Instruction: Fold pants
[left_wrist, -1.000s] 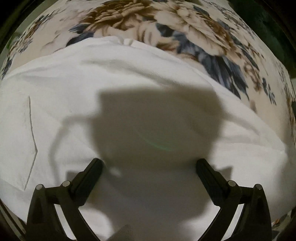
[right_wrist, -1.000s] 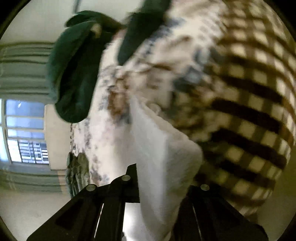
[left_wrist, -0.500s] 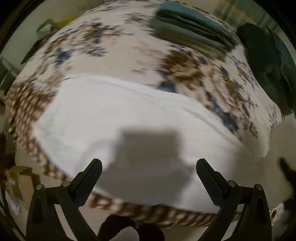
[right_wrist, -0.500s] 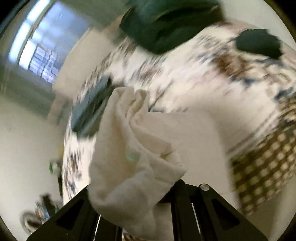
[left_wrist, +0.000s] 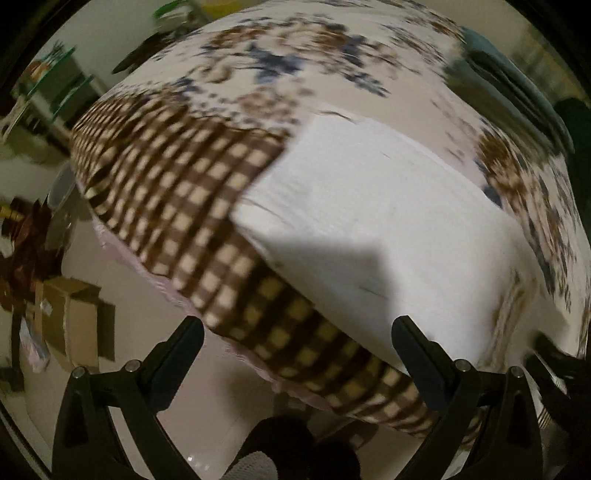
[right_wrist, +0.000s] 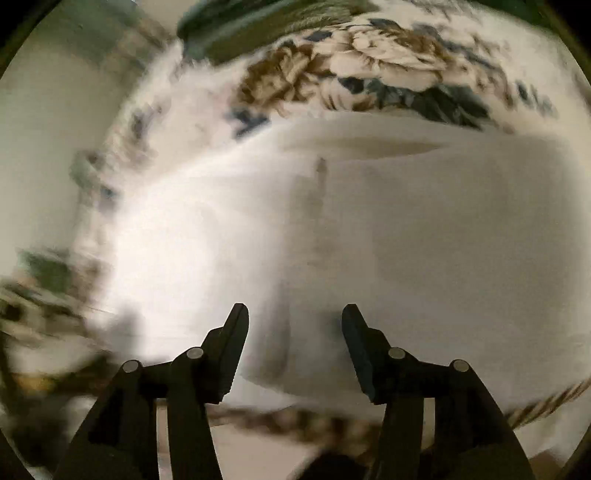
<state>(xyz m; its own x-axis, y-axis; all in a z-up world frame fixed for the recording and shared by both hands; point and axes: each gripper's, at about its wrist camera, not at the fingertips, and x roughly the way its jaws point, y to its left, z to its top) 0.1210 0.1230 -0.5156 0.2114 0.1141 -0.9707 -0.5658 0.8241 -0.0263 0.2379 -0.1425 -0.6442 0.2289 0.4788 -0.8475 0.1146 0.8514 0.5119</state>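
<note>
The white pants (left_wrist: 373, 236) lie as a flat, compact rectangle on the bed (left_wrist: 177, 192) just ahead of both grippers, left (left_wrist: 297, 334) and right (right_wrist: 294, 319), each spread apart and empty, so folding looks nearly or fully done.

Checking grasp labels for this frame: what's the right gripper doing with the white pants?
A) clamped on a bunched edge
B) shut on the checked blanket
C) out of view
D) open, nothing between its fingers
D: the right gripper has its jaws apart with only a gap between them, and the white pants lie flat on the bed beyond.
</note>
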